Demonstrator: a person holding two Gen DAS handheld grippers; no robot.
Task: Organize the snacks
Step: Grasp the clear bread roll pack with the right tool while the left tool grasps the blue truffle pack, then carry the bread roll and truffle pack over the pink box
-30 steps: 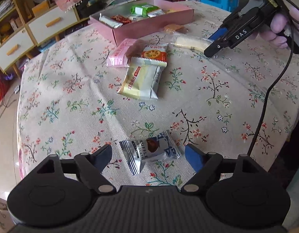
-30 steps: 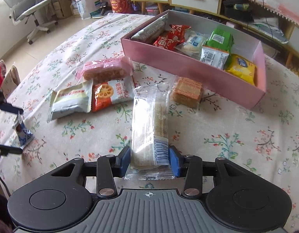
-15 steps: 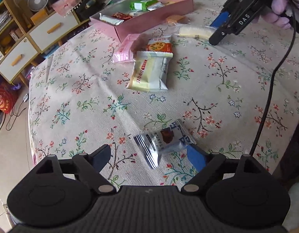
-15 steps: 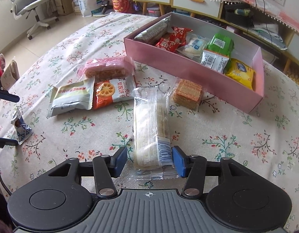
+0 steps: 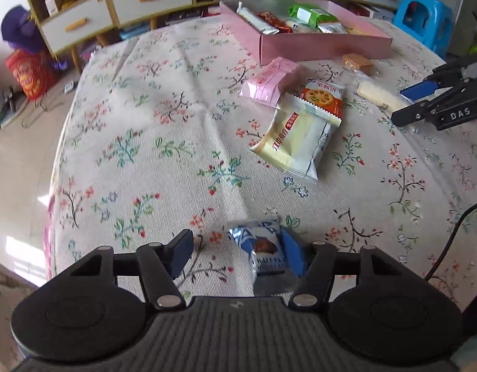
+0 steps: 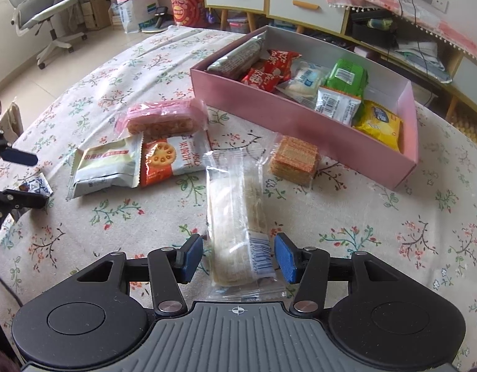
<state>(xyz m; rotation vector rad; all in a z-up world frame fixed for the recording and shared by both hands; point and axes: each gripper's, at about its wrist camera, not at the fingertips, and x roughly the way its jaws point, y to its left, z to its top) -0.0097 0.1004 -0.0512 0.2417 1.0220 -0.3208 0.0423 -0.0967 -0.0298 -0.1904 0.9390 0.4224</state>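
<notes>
Two grasps pending. Left hand-held gripper [image 5: 237, 255] closing, unclamped, around blue-white foil truffle packet [image 5: 265, 249] on floral-cloth bench [image 5: 164, 155]; centre packet. Right hand-held gripper [image 6: 238, 259] open astride long clear-wrapped wafer bar [image 6: 237, 217]; grip bar, not wrapper.

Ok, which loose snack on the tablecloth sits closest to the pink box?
The square golden wafer pack, in clear wrap, just in front of the pink box wall. The pink-wrapped bar and the long clear pack lie farther out.
</notes>
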